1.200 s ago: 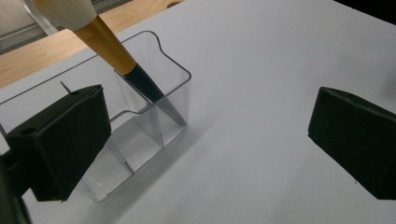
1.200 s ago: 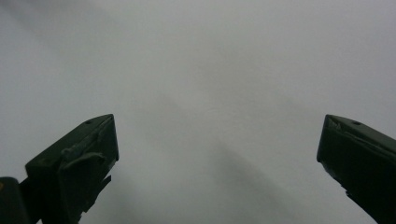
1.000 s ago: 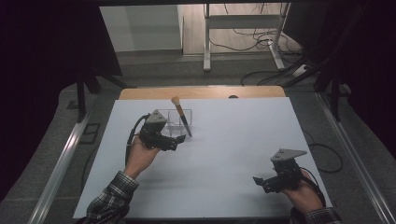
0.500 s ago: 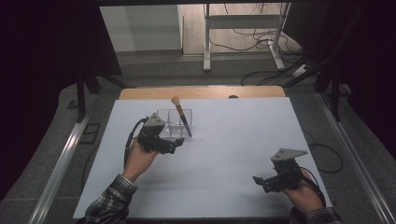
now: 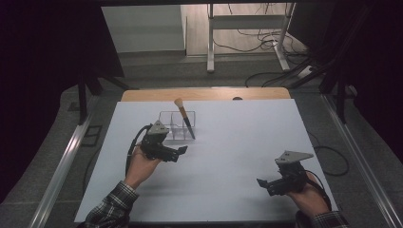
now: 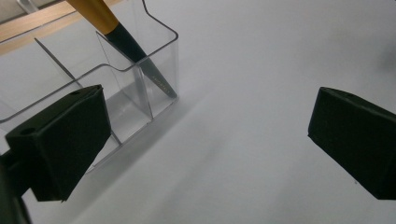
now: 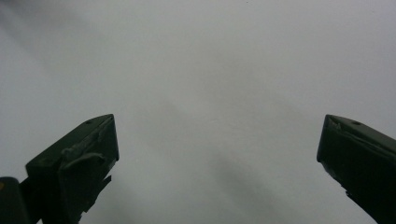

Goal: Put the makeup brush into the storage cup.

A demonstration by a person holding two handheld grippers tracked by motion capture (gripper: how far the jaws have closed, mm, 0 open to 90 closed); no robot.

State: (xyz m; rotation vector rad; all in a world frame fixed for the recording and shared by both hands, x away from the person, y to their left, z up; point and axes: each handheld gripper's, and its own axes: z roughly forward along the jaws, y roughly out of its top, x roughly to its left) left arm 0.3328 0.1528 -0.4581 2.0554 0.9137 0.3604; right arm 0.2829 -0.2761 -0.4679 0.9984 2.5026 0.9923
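A clear plastic organizer (image 5: 175,124) with several compartments stands on the white table (image 5: 228,142) toward the back. A makeup brush (image 5: 184,118) with an orange handle and dark ferrule leans in its right compartment, brush (image 6: 126,42) end down. My left gripper (image 5: 179,152) hovers just in front of the organizer (image 6: 84,93), open, nothing between its jaws. Near the front right of the table my right gripper (image 5: 264,184) is open over bare white surface (image 7: 210,93).
A wooden strip (image 5: 204,94) runs along the table's back edge. Metal rails (image 5: 62,161) flank the table on both sides. Behind it stand a metal frame (image 5: 247,28) and loose cables (image 5: 266,71) on the floor.
My left gripper has drawn slightly back toward the person, away from the organizer. The right gripper stays where it was.
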